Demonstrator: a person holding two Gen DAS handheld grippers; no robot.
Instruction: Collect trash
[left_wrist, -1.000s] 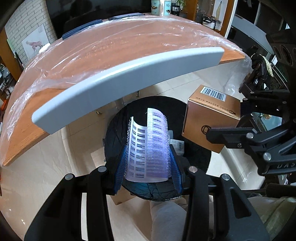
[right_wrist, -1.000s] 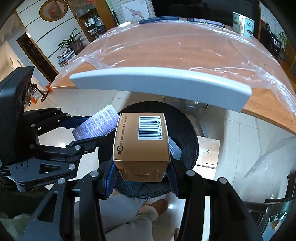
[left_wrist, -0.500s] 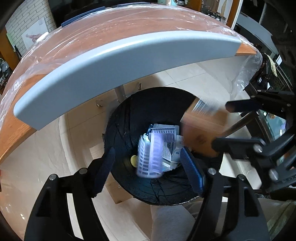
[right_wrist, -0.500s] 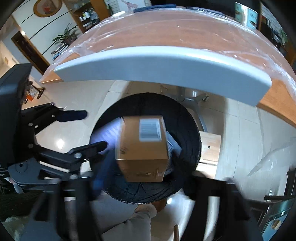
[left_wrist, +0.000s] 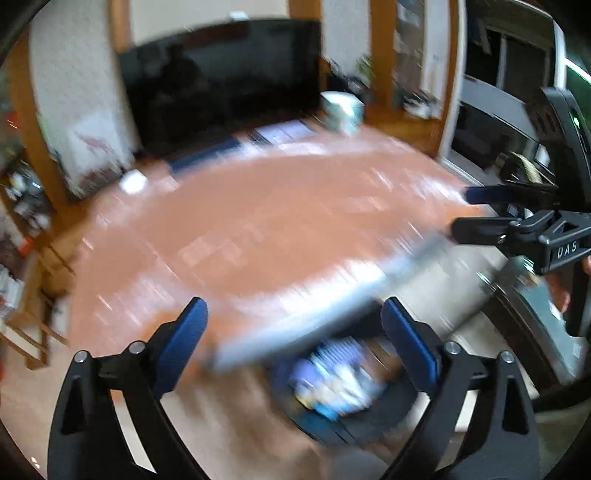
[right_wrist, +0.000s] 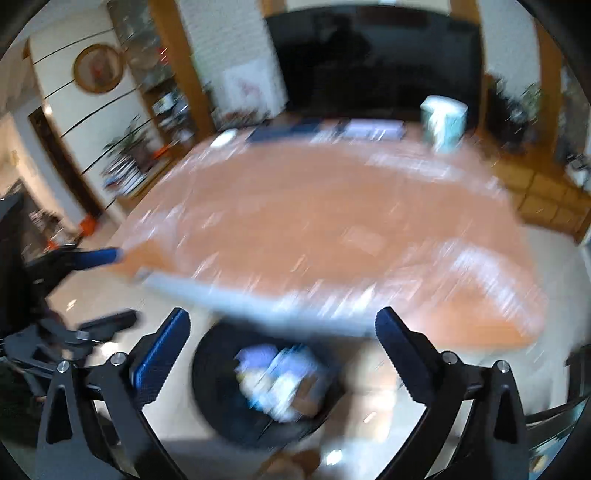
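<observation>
Both views are really smeared with motion blur, so details are rough. The left gripper (left_wrist: 293, 334) has its blue-padded fingers (left_wrist: 184, 343) spread wide apart with nothing between them, touching nothing. Same for the right gripper (right_wrist: 282, 347): fingers (right_wrist: 162, 363) splayed wide, holding nothing.

The trash sits in the black bin (right_wrist: 210, 391) on the floor, just below the near edge of the wooden table (right_wrist: 314, 221). In the right wrist view you can make out a pale purple-white jumble (right_wrist: 266, 373) and a brown bit of cardboard box (right_wrist: 308, 397) inside it. The left wrist view shows the same bluish heap, low between the fingers, too blurry to sort out. A teal box (right_wrist: 443, 123) stands at the table's far side.
</observation>
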